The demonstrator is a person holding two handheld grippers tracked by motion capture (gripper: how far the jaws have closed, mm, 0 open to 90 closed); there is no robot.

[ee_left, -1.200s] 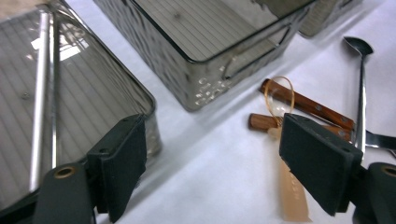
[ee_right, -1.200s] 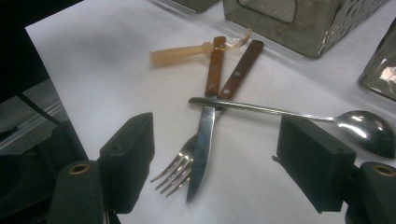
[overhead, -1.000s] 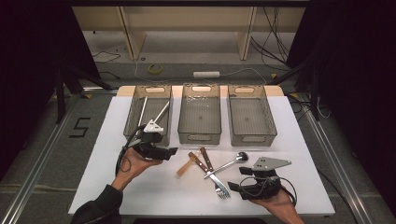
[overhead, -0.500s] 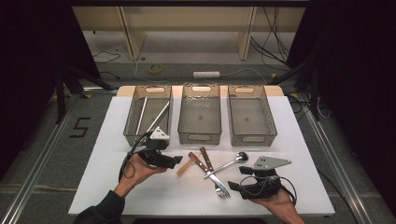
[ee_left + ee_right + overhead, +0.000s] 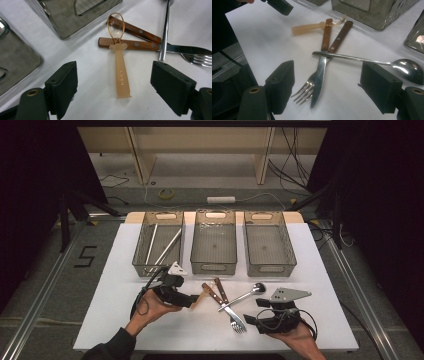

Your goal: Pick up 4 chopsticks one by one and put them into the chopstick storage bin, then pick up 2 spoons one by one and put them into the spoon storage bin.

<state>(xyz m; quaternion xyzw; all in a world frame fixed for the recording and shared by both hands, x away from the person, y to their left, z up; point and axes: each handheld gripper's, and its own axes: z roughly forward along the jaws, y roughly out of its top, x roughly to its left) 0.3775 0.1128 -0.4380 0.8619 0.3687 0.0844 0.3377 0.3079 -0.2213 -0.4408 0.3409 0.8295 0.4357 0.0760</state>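
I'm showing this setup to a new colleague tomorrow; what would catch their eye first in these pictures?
Probably the crossed pile of cutlery on the white table: a wood-handled knife and fork with a metal spoon lying over them. Next, the left gripper, its jaws open on either side of a translucent amber spoon. Behind stand three mesh bins; the left bin holds long metal pieces.

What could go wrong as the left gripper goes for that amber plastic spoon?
The spoon has its bowl resting on the two wooden handles, so closing the open left gripper on it may drag the knife and fork. The steel spoon lies across that pile and could shift too.
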